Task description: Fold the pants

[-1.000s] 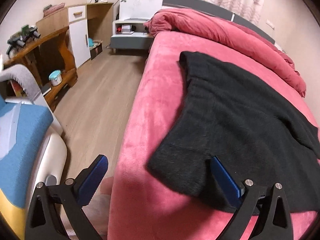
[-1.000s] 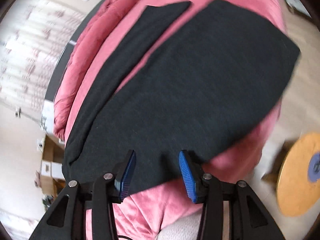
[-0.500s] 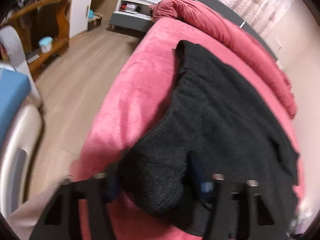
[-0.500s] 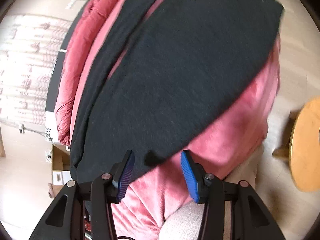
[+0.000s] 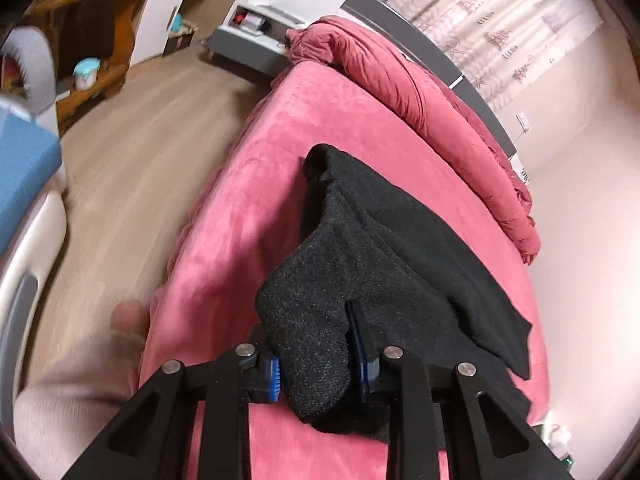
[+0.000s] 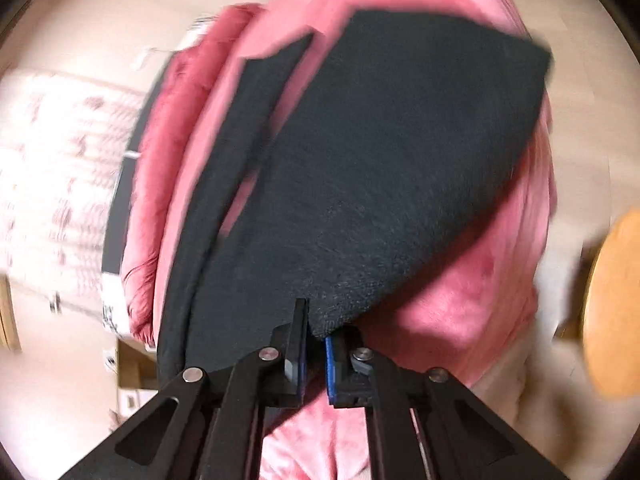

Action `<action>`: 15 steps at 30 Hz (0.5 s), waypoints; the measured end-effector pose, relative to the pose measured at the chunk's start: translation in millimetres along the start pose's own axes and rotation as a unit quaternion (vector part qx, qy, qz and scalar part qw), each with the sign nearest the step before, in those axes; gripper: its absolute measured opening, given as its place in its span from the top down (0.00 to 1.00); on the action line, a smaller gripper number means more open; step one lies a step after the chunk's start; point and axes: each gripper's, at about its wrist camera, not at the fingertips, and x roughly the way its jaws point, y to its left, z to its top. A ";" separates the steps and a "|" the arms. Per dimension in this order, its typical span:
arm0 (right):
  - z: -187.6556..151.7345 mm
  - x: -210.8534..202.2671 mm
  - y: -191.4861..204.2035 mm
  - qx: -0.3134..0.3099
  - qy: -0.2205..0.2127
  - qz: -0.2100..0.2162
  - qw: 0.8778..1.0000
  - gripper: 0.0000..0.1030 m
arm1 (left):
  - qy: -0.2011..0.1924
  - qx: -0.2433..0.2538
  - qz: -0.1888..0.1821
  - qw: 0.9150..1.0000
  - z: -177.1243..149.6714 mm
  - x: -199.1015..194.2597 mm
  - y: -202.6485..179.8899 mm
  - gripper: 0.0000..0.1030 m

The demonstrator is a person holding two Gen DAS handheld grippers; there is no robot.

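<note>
Black knit pants [image 5: 400,248] lie spread on a pink bed [image 5: 248,216]. My left gripper [image 5: 316,364] is shut on a bunched corner of the pants near the bed's front edge, lifting it so the cloth folds up. In the right wrist view the pants [image 6: 380,168] stretch away across the bed, one leg narrow at the left, one wide at the right. My right gripper [image 6: 314,352] is shut on the near edge of the wide part and holds it raised off the pink cover [image 6: 480,292].
A rolled red duvet [image 5: 420,100] lies along the bed's far side by the headboard. Wooden floor, a wooden desk [image 5: 92,20], a white cabinet and a blue chair [image 5: 24,176] stand left of the bed. A round wooden stool [image 6: 612,304] stands at the right.
Both grippers were open over the pants' near edge. Both have closed on the cloth and lifted it, and the left corner is bunched up.
</note>
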 end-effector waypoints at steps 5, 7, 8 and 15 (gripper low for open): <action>6.4 -36.6 11.7 -0.023 -0.010 0.026 0.999 0.94 | 0.015 -0.012 0.018 1.000 -9.4 4.6 25.7 0.74; 6.9 -23.2 2.8 -0.029 0.012 -0.002 0.999 0.94 | 0.023 -0.010 0.035 0.999 -18.2 16.0 33.2 0.73; 5.9 -12.0 -6.6 -0.026 0.029 -0.014 0.999 0.94 | 0.033 -0.003 0.044 0.998 -23.4 25.4 35.1 0.73; -6.0 10.9 -62.0 0.066 0.069 -0.021 0.995 0.63 | 0.018 -0.030 0.076 0.996 -24.8 13.4 54.8 0.41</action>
